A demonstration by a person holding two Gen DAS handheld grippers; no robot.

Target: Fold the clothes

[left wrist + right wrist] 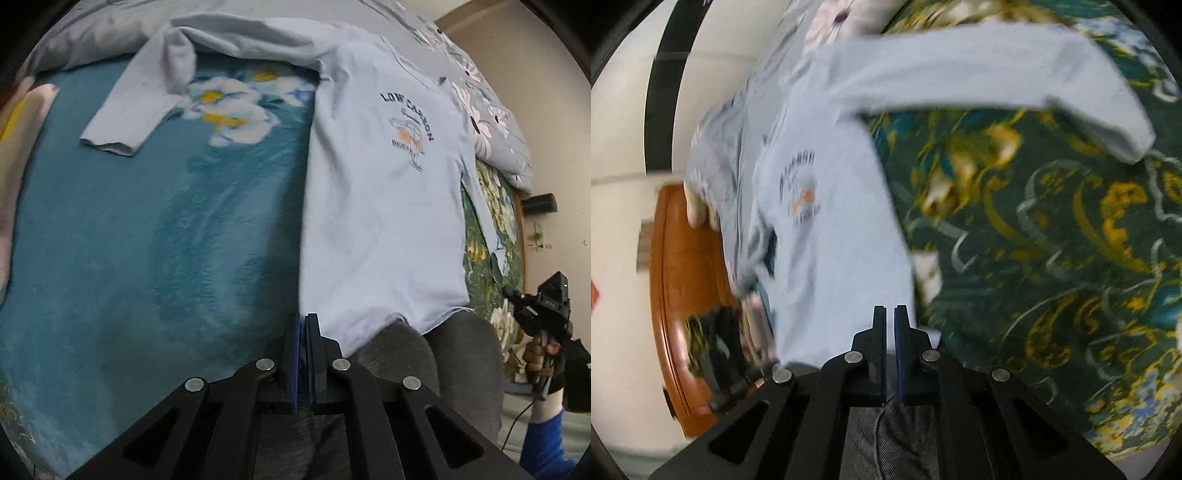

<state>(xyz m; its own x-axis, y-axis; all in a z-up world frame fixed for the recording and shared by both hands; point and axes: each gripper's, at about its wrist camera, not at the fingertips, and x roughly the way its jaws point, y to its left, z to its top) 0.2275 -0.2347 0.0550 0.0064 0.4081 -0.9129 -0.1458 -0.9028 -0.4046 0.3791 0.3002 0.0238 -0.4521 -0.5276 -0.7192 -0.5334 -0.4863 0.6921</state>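
L gripper (303,321): jaws clenched on the near-left hem corner of the pale blue shirt (380,206), a sliver of cloth showing between the pads. R gripper (890,314): jaws pressed together at the near-right hem corner; looks like a pinch on the hem, though blur hides the cloth in the gap itself.

Shirt lies face-up on the bed (147,240), hem at the near edge by the person's grey trousers, collar toward the far side against the floral duvet (491,122). Long axis runs straight away from both jaws, so prob. next step is carrying the hem up and over toward the collar. Both hands about equally near, one per hem corner, w/ the chest print (408,131) between and beyond them.

L view shows: left sleeve (144,99) bent out over the teal blanket toward the far-left corner, cuff well apart from the body; also the other gripper held in a hand at the right edge. R view shows instead: right sleeve (979,70) stretched out sideways over the dark green patterned cover, plus a wooden board (687,280) at the bed's left end. Both sleeves not yet folded in.
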